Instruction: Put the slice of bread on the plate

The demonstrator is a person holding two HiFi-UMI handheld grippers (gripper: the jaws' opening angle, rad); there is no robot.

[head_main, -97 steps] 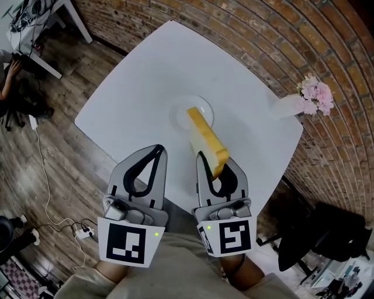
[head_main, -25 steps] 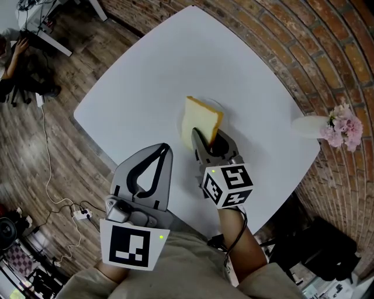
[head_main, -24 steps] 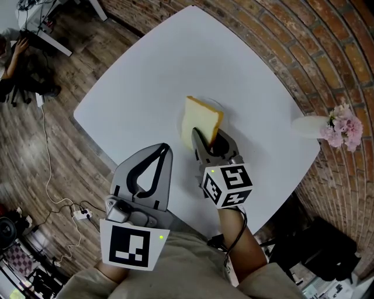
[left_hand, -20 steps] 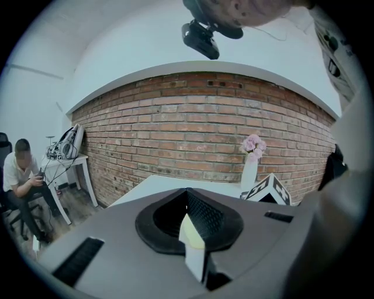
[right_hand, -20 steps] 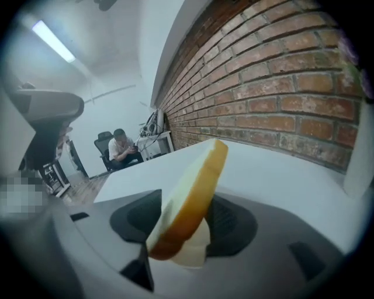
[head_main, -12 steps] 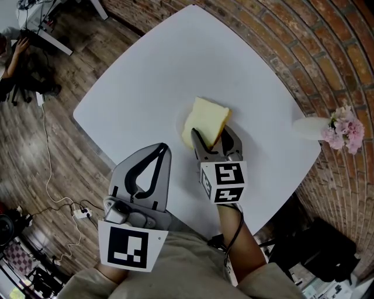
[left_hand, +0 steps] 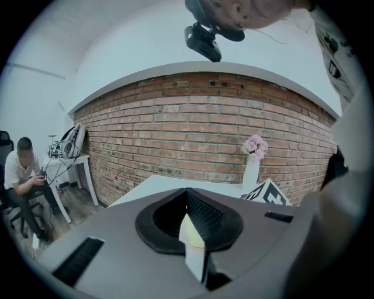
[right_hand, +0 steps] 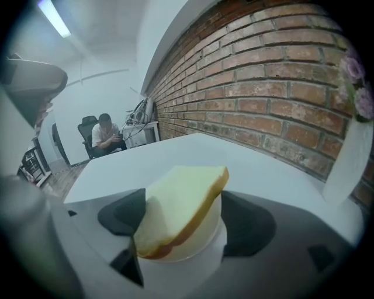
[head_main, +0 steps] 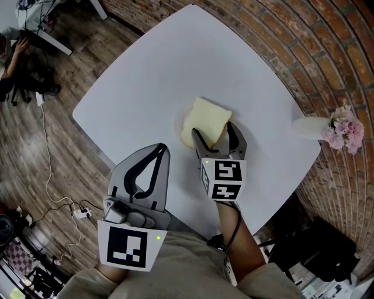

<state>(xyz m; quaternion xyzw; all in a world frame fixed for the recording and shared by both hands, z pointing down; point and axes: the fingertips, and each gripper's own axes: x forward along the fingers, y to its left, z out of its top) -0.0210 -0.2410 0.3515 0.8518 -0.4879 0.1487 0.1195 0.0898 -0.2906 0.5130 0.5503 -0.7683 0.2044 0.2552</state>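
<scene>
A pale yellow slice of bread (head_main: 205, 121) lies across the small white plate (head_main: 181, 127) in the middle of the white table (head_main: 146, 76), hiding most of the plate. My right gripper (head_main: 217, 138) sits at the bread's near edge. Its jaws are opening and stand wide to either side of the slice, pads off it. In the right gripper view the bread (right_hand: 181, 204) rests tilted on the plate (right_hand: 207, 245) between the jaws of the right gripper (right_hand: 184, 226). My left gripper (head_main: 159, 149) hangs shut and empty over the table's near edge, to the left.
A white vase of pink flowers (head_main: 327, 128) stands at the table's right corner by the brick wall (head_main: 327, 52). The table's near edge (head_main: 169, 204) runs under both grippers. A seated person (left_hand: 23, 175) and a side table (head_main: 41, 17) are off to the far left.
The bread went from upright in the right gripper to lying flat on the plate. The right jaws spread off it and the gripper rolled level. The left gripper stayed put.
</scene>
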